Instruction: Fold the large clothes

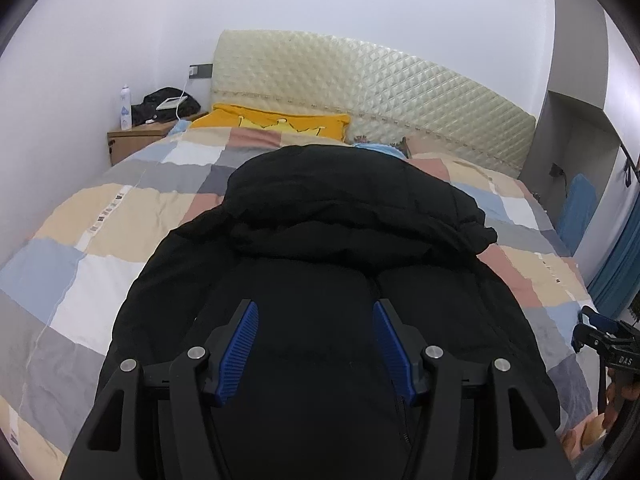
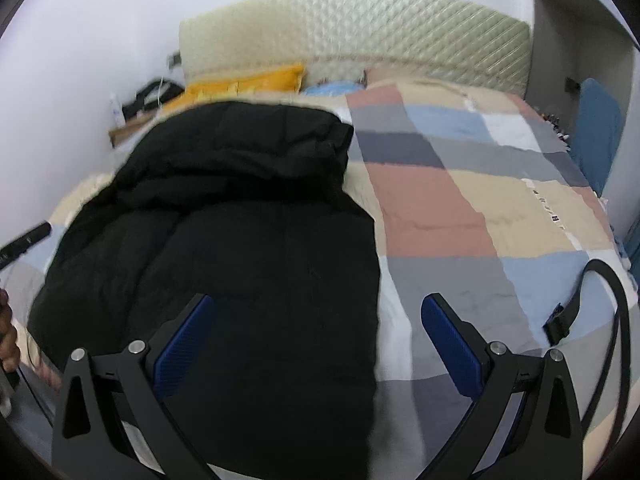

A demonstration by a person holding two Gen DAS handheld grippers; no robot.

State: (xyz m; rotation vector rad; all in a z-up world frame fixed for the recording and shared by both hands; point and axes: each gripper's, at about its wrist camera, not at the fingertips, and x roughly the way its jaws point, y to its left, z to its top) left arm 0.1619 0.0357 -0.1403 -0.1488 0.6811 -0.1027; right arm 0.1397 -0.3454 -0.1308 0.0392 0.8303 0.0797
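Observation:
A large black padded hooded jacket [image 1: 340, 232] lies flat on the patchwork bedspread [image 1: 92, 248], hood toward the headboard. My left gripper [image 1: 316, 312] is open over the jacket's lower body, holding nothing. In the right wrist view the jacket [image 2: 224, 220] fills the left half, its right edge running down the middle. My right gripper [image 2: 320, 312] is open and empty, its left finger over the jacket and its right finger over the bedspread [image 2: 460, 208]. The right gripper also shows at the right edge of the left wrist view [image 1: 600, 332].
A quilted cream headboard [image 1: 360, 80] and a yellow pillow [image 1: 272, 122] are at the far end. A wooden nightstand [image 1: 136, 138] with a bottle and a black bag stands at the back left. A black strap [image 2: 600, 304] lies on the bed at right. A blue curtain [image 1: 616, 276] hangs right.

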